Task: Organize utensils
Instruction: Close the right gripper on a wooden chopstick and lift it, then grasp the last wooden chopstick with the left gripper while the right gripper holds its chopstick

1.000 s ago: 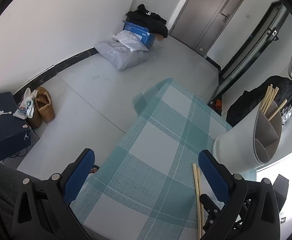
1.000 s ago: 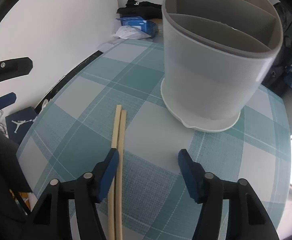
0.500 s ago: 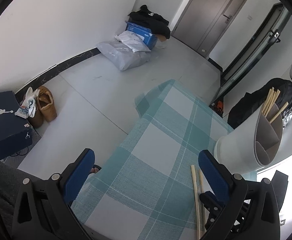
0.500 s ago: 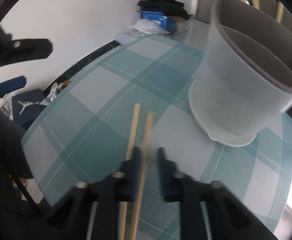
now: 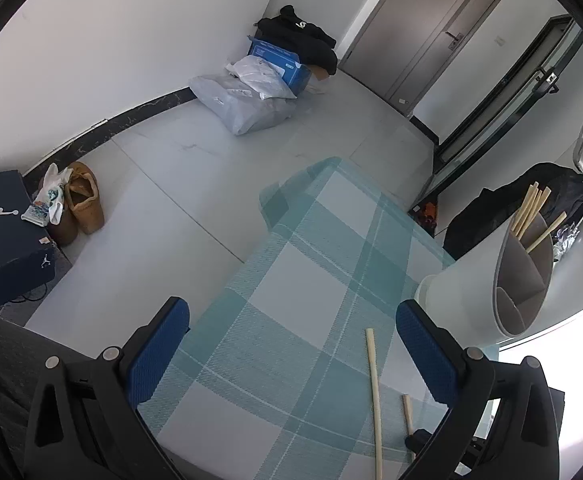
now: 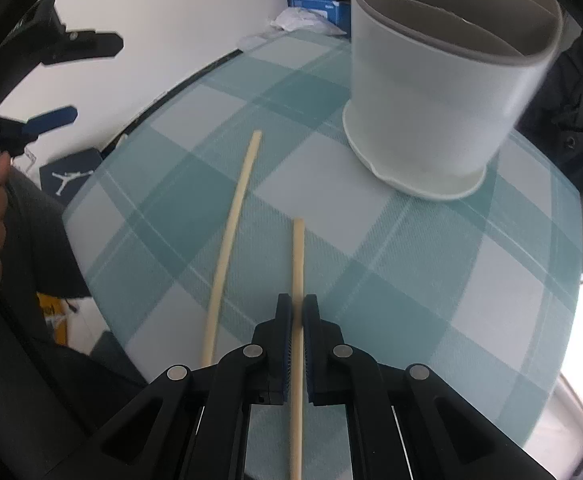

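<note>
Chopstick pinched in the right gripper, left gripper spread over the table's near edge.

Left wrist view: left gripper [image 5: 291, 344] hangs with its blue pads wide apart and nothing between them, above the teal checked tablecloth [image 5: 299, 280]. A loose chopstick [image 5: 374, 396] lies near the cloth's near edge; the white utensil holder [image 5: 471, 300] stands at the right edge with chopsticks in a far compartment.
Right wrist view: right gripper [image 6: 297, 312] has its pads pressed together on a held chopstick [image 6: 298, 256], pointing toward the utensil holder [image 6: 439, 92]. The loose chopstick [image 6: 233, 220] lies on the cloth, just to the left, apart from it.
</note>
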`<state>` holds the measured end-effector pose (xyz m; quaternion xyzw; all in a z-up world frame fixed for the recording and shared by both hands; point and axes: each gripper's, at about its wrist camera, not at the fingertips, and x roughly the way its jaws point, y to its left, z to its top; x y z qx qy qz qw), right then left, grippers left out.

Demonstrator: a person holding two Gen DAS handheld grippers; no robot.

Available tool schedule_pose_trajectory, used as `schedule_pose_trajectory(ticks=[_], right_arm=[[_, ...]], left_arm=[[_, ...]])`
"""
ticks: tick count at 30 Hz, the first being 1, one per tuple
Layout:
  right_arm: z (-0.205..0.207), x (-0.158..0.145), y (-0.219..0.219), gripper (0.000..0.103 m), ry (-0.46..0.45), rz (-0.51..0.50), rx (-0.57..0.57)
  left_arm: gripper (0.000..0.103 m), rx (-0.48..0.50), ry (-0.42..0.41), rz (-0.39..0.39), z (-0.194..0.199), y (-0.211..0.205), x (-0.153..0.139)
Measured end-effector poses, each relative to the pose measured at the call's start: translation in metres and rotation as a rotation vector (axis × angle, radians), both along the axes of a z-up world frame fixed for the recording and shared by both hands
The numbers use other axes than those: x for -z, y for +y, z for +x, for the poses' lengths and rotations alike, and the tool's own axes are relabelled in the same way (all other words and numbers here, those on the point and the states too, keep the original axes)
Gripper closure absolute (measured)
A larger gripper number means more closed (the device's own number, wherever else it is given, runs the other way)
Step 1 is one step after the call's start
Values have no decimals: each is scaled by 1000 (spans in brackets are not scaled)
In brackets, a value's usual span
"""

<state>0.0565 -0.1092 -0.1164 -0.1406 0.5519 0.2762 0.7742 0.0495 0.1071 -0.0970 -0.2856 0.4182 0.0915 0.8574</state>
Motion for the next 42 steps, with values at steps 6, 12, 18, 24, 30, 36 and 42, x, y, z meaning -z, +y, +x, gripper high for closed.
schedule_pose_trajectory(ticks=[6, 12, 18, 24, 30, 36, 42], right_arm=[[5, -2, 9, 86, -34, -30, -42], [24, 0, 27, 85, -5, -49, -79], [44, 2, 40, 95, 63, -66, -93], [45, -9, 41, 98, 48, -13, -95], [44, -41, 6, 98, -3, 260, 89], [49, -54, -61, 98, -3, 549, 329], [48, -42, -106, 98, 25, 714, 457]], left_arm=[[2, 11, -2, -11, 0, 3, 2], [2, 13, 11, -20, 1, 7, 4], [2, 10, 23, 28, 2, 5, 6], [2, 67, 47, 58, 8, -4, 13], [2, 171, 104, 77, 18, -26, 24], [2, 267, 163, 118, 28, -53, 25], [2, 294, 225, 155, 38, -72, 35]])
